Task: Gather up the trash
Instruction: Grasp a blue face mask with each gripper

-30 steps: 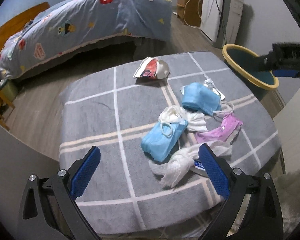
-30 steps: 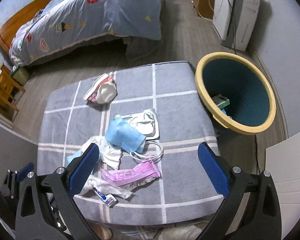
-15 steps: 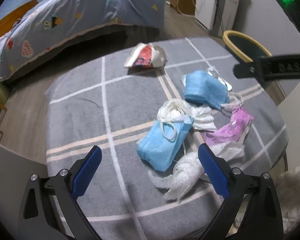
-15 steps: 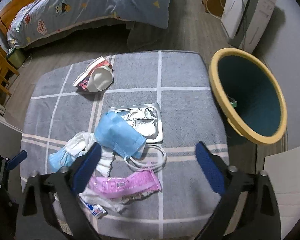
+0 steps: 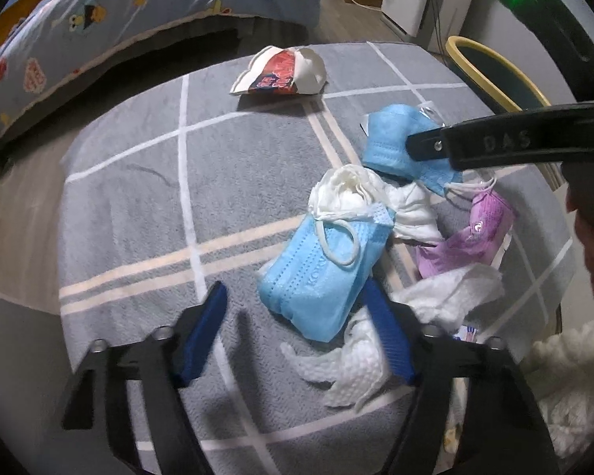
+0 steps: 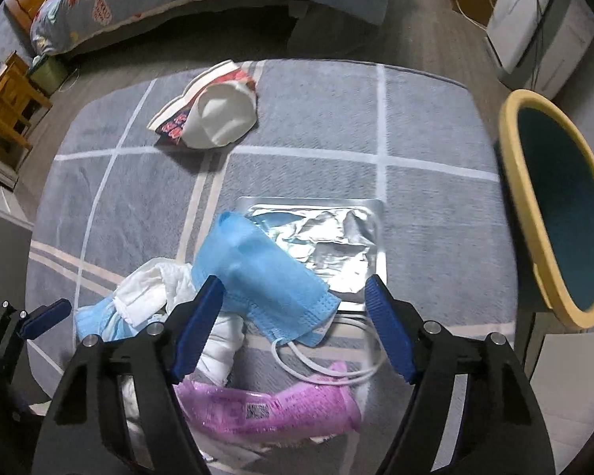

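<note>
Trash pile sits on a gray plush checked rug (image 5: 138, 182) with white and beige stripes, bunched toward its right edge nearest the bin. Left gripper (image 5: 297, 332) points steeply down over a folded blue pleated face mask (image 5: 320, 273) with white ear loop; blue ribbed pads apart and closing, mask corner between them, no pressing visible. Crumpled white embossed tissue (image 5: 360, 360) lies under the right pad, more wadded white tissue (image 5: 348, 194) just past the mask.

Right gripper (image 6: 293, 324) hangs over a second blue face mask (image 6: 257, 265), soft non-woven, lying partly on a flat crinkled silver foil pouch (image 6: 336, 241); fingers apart and closing, mask edge and white loops between them, not clamped. Glossy pink plastic wrapper (image 6: 273, 407) lies at the near edge below the pads.

Flattened paper cup (image 6: 214, 114), white inside, red print outside, sits alone toward the far edge. Round teal bin with yellow rim (image 6: 534, 237) stands off the rug's right edge.
</note>
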